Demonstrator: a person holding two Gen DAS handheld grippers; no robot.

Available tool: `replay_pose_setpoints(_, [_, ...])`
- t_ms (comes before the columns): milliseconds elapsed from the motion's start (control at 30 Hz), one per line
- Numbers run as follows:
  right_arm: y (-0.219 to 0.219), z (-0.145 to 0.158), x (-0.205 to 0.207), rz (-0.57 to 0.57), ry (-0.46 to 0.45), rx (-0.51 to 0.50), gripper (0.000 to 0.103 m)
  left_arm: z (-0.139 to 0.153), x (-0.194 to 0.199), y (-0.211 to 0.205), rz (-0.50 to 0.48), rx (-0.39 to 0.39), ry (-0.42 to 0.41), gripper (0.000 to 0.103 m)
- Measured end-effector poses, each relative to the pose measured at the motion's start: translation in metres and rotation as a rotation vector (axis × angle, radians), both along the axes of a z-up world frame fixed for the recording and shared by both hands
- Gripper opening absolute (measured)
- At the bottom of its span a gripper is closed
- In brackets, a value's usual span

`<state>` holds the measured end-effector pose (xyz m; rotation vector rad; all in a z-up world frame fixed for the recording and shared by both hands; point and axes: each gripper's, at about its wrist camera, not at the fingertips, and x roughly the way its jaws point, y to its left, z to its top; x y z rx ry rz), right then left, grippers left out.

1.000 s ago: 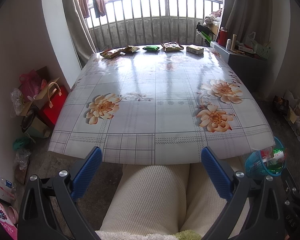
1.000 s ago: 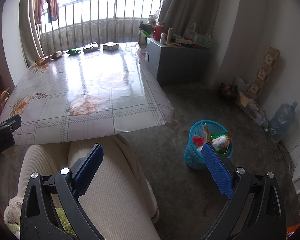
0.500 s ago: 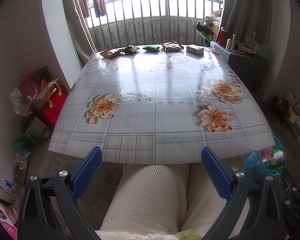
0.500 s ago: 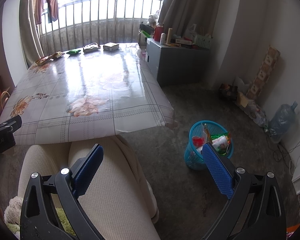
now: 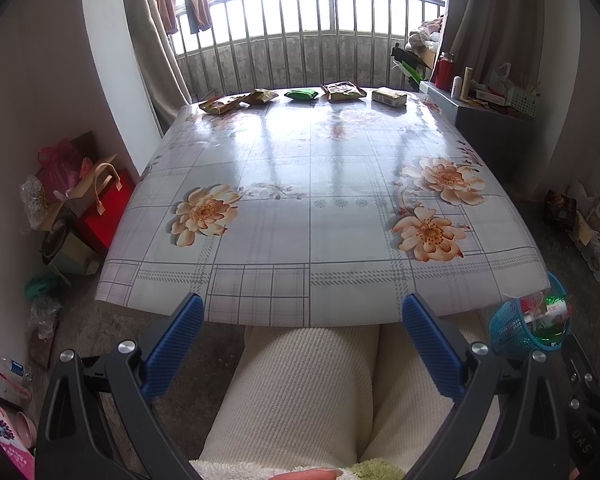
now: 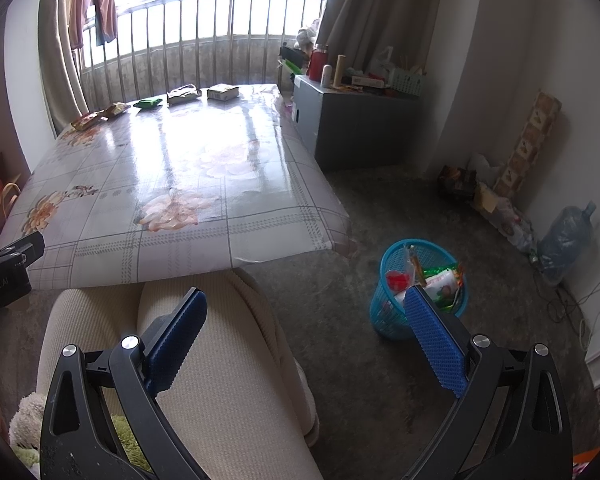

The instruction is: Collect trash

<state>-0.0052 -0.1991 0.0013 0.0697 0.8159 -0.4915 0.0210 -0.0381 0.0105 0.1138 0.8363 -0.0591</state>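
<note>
Several snack wrappers lie in a row along the far edge of the flowered table (image 5: 300,184): a brown-yellow packet (image 5: 222,104), a smaller brown one (image 5: 262,96), a green packet (image 5: 301,94), a tan wrapper (image 5: 343,91) and a pale box (image 5: 389,97). The same row shows in the right wrist view, with the green packet (image 6: 148,103) and the box (image 6: 222,92). A blue mesh bin (image 6: 418,286) holding wrappers stands on the floor right of the table, also seen as the bin (image 5: 530,322). My left gripper (image 5: 302,340) and right gripper (image 6: 306,336) are both open and empty, held low over the person's lap.
The person's cream-trousered legs (image 5: 312,392) sit under the near table edge. A grey cabinet (image 6: 360,124) with bottles stands right of the table. Bags and boxes (image 5: 80,200) crowd the left wall. A water jug (image 6: 566,236) and clutter line the right wall.
</note>
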Motion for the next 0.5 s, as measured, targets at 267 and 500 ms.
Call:
replay_pose_setpoints(267, [0.0007,0.0002,0.0004,-0.001,0.001,0.003,0.095,-0.0001,0.0005,-0.0016,-0.021,-0.009,0.001,0.097])
replay_pose_setpoints(500, [0.0009,0.0,0.0002,-0.001,0.001,0.004,0.095,-0.0004,0.002,-0.0022,-0.029,-0.004,0.01,0.097])
